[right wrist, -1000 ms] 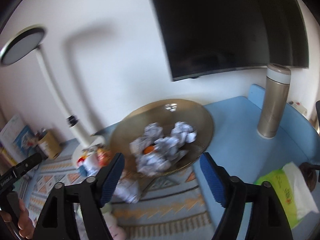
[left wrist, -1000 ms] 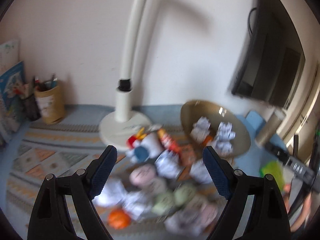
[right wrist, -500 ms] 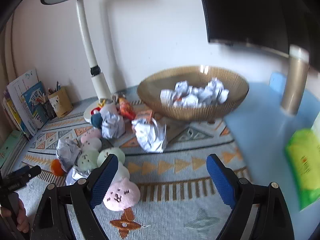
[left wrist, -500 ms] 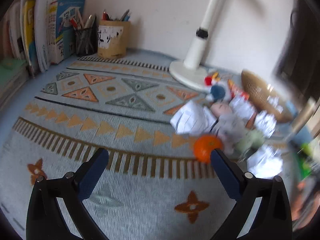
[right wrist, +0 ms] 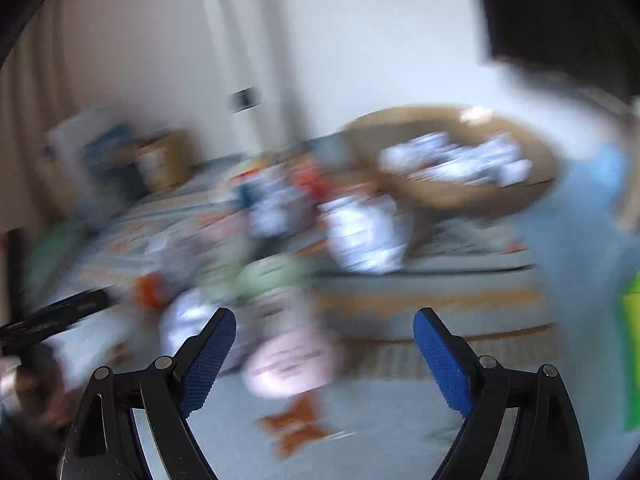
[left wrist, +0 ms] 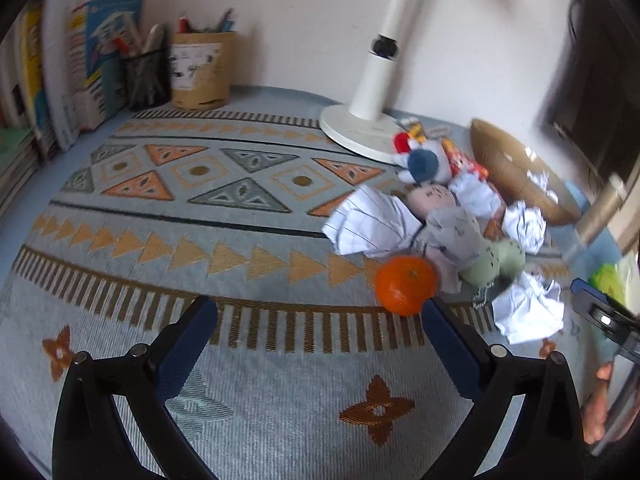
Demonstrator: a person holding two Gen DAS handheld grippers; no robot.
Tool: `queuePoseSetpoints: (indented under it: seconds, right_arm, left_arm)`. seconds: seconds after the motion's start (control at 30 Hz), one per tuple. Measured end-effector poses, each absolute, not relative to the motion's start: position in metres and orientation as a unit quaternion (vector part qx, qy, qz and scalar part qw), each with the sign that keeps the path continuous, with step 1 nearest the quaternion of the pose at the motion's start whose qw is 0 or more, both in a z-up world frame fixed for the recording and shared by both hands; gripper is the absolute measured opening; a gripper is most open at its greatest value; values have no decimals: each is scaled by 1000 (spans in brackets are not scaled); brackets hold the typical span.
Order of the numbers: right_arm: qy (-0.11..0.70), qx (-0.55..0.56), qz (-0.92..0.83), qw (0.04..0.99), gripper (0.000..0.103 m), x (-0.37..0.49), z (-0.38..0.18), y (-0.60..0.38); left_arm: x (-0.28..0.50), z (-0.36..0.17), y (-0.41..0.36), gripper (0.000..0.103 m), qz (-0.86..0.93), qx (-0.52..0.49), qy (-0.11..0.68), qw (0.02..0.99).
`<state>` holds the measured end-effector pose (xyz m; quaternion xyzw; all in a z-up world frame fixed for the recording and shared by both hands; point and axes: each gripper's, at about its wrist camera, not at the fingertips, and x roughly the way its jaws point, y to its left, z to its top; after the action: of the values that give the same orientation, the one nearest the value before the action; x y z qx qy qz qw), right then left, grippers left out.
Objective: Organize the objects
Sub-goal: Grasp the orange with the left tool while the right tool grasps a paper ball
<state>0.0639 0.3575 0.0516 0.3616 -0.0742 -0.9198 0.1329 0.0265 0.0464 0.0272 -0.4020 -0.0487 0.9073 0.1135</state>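
A pile lies on the patterned mat [left wrist: 200, 208]: an orange [left wrist: 405, 285], crumpled paper balls [left wrist: 370, 224], pink and green plush toys [left wrist: 496, 258] and a small figure with a blue ball [left wrist: 424, 162]. My left gripper [left wrist: 320, 320] is open low over the mat, with nothing between its fingers; its right fingertip is just in front of the orange. The right wrist view is blurred. My right gripper [right wrist: 324, 332] is open, and a pink plush toy [right wrist: 290, 364] lies on the mat between its fingers, apart from both. A brown bowl [right wrist: 452, 196] holds paper balls.
A white lamp base [left wrist: 360, 132] stands behind the pile. Pen holders [left wrist: 200, 68] and upright books [left wrist: 68, 64] line the back left. A dark monitor [left wrist: 592, 92] hangs at the right, a metal flask [left wrist: 604, 208] below it. A green packet [right wrist: 632, 356] lies on the blue surface at the right.
Both grippers have come down from facing the wall to low over the mat. The left one swung left and opened wider; the orange now sits by its right fingertip. The right view has blurred.
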Motion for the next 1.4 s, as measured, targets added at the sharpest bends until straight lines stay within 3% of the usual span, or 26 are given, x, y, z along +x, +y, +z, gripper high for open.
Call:
queuePoseSetpoints:
  seconds: [0.07,0.27,0.4,0.47,0.53,0.57,0.6,0.63,0.67,0.9,1.13,1.4]
  right_arm:
    - [-84,368,-911,168,90,68,52,347]
    - [-10,376,-908,185,90,66,59,296]
    - [29,377,-914,147,89,57,51,279]
    - [33,377,-915,142,82,55,46,278]
    - [21,385,-909,157,69,53,40,281]
    - [15,389,-907,163,66,52,38,283]
    - [22,387,-908,160,56,53,37,282]
    - [31,383,-909,163,49,55,38,279]
    - [32,383,-907,171,49,55,38,277]
    - [36,371,-911,177,45,60,39,275]
    - [-54,355,-912,198,45,64,52,311]
    - [-94,334,-933,100,45,66,72,391]
  left_arm:
    - [26,29,56,102,907,-403,-30,124]
    - [21,31,90,101,911,-386,55,137]
    - [15,29,102,84,903,-395,63,160]
    - [13,26,108,84,899,-399,70,165]
    - [13,24,111,73,897,-402,75,167]
    - [12,23,112,60,896,-404,75,170]
    - [11,22,112,50,895,-407,75,169]
    - [11,21,112,46,894,-409,73,169]
    - [11,21,111,38,894,-408,71,173]
    - [21,25,107,38,906,-386,73,160]
    - [18,27,91,37,909,-387,24,155]
    - [23,31,100,37,910,-381,39,158]
